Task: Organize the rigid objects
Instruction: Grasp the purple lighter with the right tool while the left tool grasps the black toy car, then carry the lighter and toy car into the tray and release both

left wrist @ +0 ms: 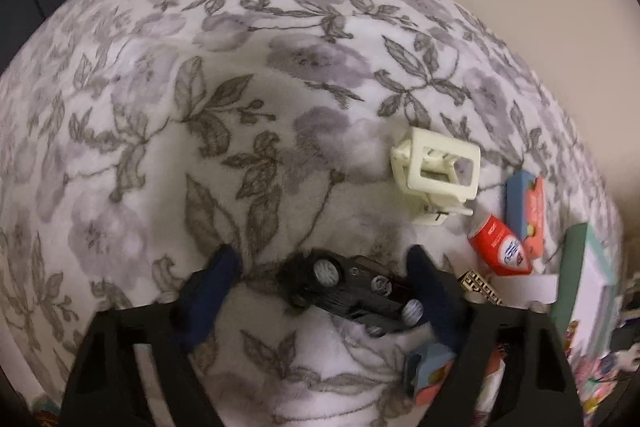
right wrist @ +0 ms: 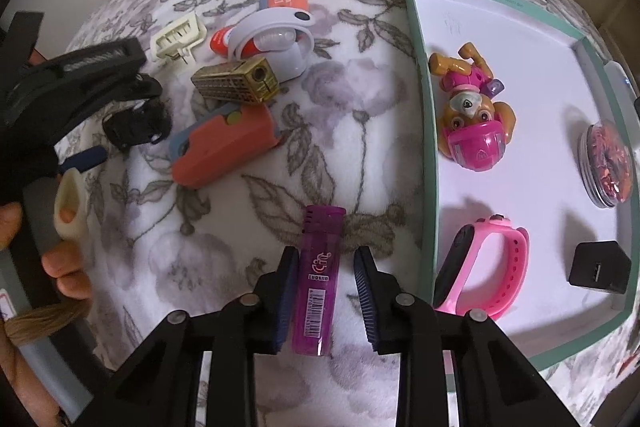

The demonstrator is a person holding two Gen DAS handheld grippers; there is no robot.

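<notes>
A black toy car (left wrist: 352, 287) lies on its side on the floral blanket, between the fingers of my left gripper (left wrist: 322, 255). The right pad touches the car's end and the left pad stands well clear, so the jaws are open. A purple lighter (right wrist: 318, 279) lies lengthwise between the fingers of my right gripper (right wrist: 326, 251). The left pad is against it and a narrow gap shows at the right pad. A white box with a teal rim (right wrist: 422, 115) holds a pink pup toy (right wrist: 472, 115), a pink watch (right wrist: 492, 267), a black charger (right wrist: 598, 267) and a round disc (right wrist: 608, 163).
Loose on the blanket are a cream clip (left wrist: 436, 171), a red tube (left wrist: 500, 247), an orange and blue case (right wrist: 224, 143), a gold lighter (right wrist: 236, 85) and a white ring-shaped gadget (right wrist: 280, 39). A person's hand (right wrist: 68, 267) holds the left gripper. A wall lies beyond.
</notes>
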